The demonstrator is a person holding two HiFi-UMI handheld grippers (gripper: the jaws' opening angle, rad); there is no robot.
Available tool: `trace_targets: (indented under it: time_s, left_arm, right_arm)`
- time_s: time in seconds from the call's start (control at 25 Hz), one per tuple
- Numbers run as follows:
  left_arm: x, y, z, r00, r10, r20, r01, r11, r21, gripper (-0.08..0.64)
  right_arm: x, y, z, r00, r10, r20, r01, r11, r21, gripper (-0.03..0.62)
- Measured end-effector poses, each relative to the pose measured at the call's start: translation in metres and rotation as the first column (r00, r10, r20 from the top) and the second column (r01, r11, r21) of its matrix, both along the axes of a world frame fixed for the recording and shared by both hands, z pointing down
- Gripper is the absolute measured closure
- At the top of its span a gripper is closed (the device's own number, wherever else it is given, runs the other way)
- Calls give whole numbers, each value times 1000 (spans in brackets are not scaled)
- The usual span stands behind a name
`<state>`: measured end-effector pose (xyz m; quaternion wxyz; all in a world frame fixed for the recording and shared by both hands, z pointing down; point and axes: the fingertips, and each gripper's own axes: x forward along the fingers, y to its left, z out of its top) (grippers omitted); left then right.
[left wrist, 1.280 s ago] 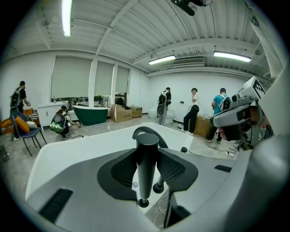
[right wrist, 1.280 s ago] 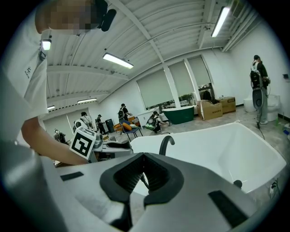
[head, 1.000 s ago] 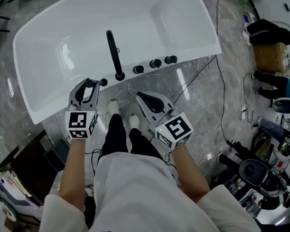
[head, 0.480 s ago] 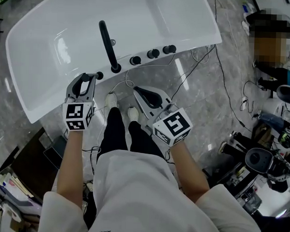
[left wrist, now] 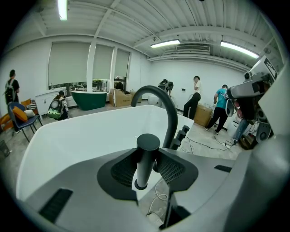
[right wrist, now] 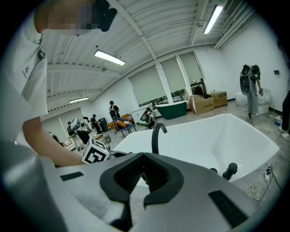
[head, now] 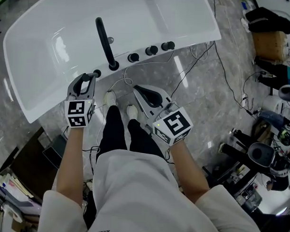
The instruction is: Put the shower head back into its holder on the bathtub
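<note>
The white bathtub [head: 185, 38] has a curved black faucet [head: 104, 40] and three black knobs [head: 151, 50] along its near rim. My left gripper [head: 89, 77] is shut on the black stick-shaped shower head [head: 96, 74] right at that rim, left of the faucet base. In the left gripper view the shower head [left wrist: 146, 156] stands upright between the pads, with the faucet [left wrist: 168, 108] behind it. The holder itself is hidden. My right gripper [head: 136, 90] hangs shut and empty over the floor in front of the tub; its view shows the faucet [right wrist: 155, 136] across the rim.
Cables [head: 218, 68] trail over the grey floor to the right of the tub. Equipment and bags [head: 262, 155] crowd the right side. The person's shoes [head: 112, 98] stand close to the tub. Several people [left wrist: 220, 106] stand far off in the room.
My left gripper has sunk a little with the shower head beside the tub rim. The right gripper has stayed where it was.
</note>
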<state>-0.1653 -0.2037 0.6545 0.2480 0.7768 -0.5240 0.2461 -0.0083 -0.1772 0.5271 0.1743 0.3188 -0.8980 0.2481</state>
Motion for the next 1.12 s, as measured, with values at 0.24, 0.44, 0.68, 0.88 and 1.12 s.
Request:
trace_targets:
  time_s: [0.24,0.44,0.68,0.88,1.12]
  left_arm:
    - [0,-1,7,1000,-7,9,7,1000,-2,417]
    - [0,-7,4,1000,-2,5,2,1000,9,417]
    - [3,-10,4,1000,13,8,-13,1000,12,417]
    - [2,-5,10,1000,15,9,-15,1000,-3,417]
    - [3,-4,18,1000,13,4,-13,1000,-14,417]
  right_arm:
    - [5,3,2,1000,7,-5,-7,1000,0,577]
    - [6,4,5,1000,10,-12,-11,1000,-9,577]
    - [4,3,5,1000,11,-5,-11,1000,-5,575]
    - [5,3,3,1000,11,-5,-11,1000,-1,577]
    - [8,4,6,1000,15,-15,-15,1000,-10,577]
